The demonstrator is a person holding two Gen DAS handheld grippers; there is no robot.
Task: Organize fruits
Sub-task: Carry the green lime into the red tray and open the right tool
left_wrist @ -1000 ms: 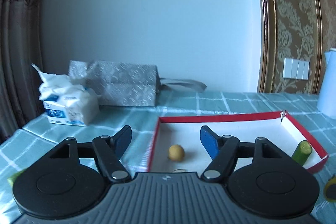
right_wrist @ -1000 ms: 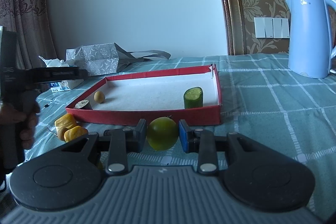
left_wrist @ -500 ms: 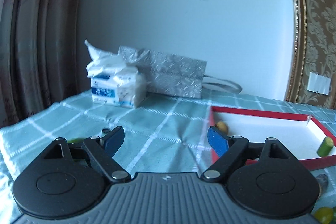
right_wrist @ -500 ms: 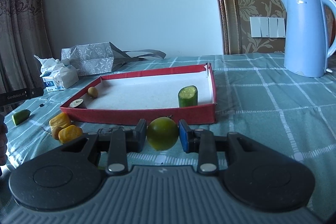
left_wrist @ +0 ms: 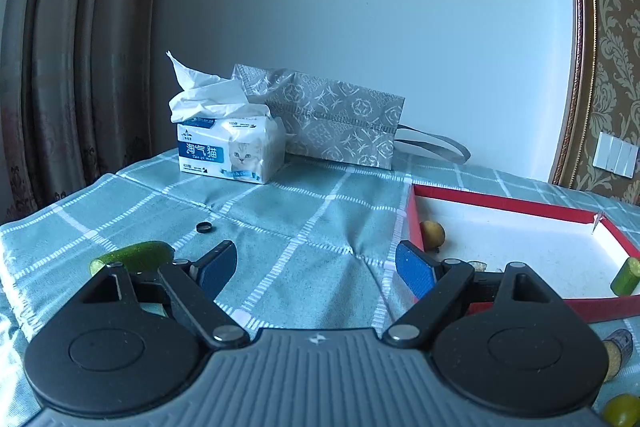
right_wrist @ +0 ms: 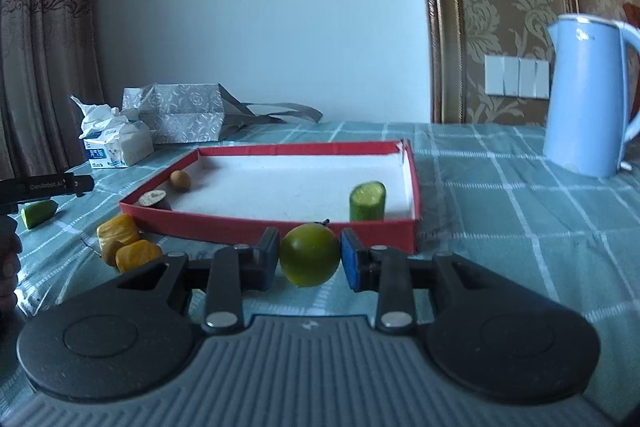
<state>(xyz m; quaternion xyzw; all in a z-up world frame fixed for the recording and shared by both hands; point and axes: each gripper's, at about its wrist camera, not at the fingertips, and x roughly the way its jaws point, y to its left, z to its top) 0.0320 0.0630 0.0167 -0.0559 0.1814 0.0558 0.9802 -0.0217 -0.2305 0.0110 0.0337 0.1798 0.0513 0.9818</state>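
left wrist view: the left hand-held gripper (left_wrist: 316,269) stands wide apart with only bare desk (left_wrist: 304,211) between its pads, its jaws having just been opening. the cucumber piece (left_wrist: 132,255) lies just off its left finger, outside the gap, long axis running roughly across the line of the fingers. so the next reach likely needs a swing to the left, and this hand is clearly the nearer one. the right hand-held gripper (right_wrist: 309,259) is closed onto the green round fruit (right_wrist: 309,254), low over the desk just in front of the red tray (right_wrist: 280,227).
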